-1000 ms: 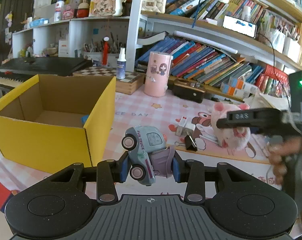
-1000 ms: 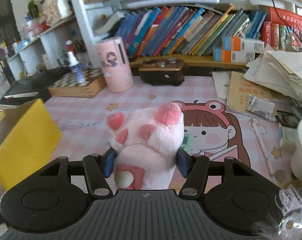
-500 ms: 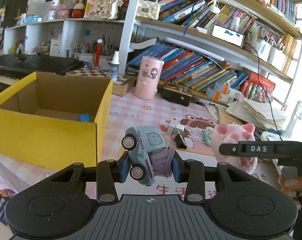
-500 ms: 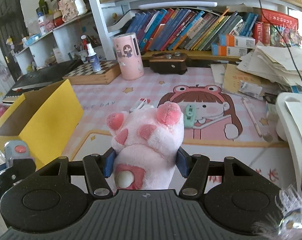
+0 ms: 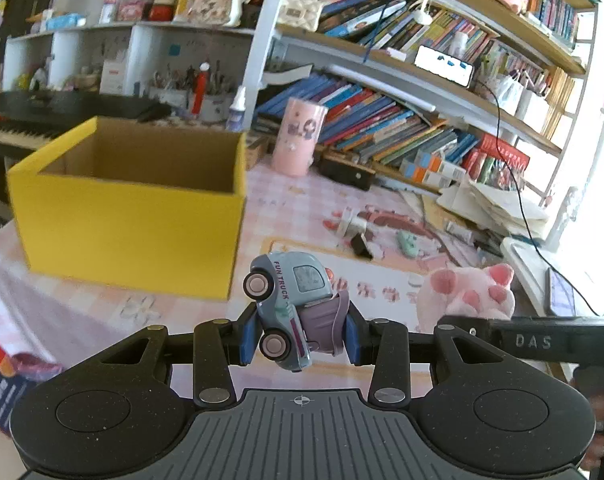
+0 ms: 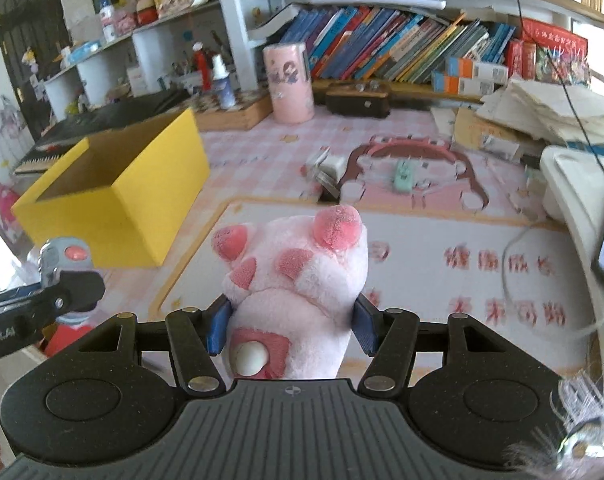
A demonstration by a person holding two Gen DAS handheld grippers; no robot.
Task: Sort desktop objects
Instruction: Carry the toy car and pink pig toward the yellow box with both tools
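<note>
My left gripper [image 5: 299, 338] is shut on a small grey-blue toy truck [image 5: 289, 300] marked FUN TRUCK, held tilted above the near edge of the pink desk mat. The open yellow cardboard box [image 5: 129, 224] stands ahead to the left. My right gripper [image 6: 291, 326] is shut on a pink plush paw toy [image 6: 297, 280], pads upward; the same plush [image 5: 468, 296] shows at the right of the left wrist view. The yellow box [image 6: 113, 196] lies to the left in the right wrist view. Small loose items, a white one [image 6: 326, 162] and a mint one [image 6: 406, 174], stay on the mat.
A pink cylinder [image 6: 287, 82] and a dark wooden box [image 6: 360, 98] stand at the back under crowded bookshelves. Stacked papers [image 6: 550, 114] and a white device [image 6: 574, 188] fill the right side. A black keyboard [image 5: 21, 120] sits behind the yellow box.
Both grippers have pulled back toward the near edge of the desk with their toys still held. The yellow box and the shelf objects look farther away, and the box's inside is less visible.
</note>
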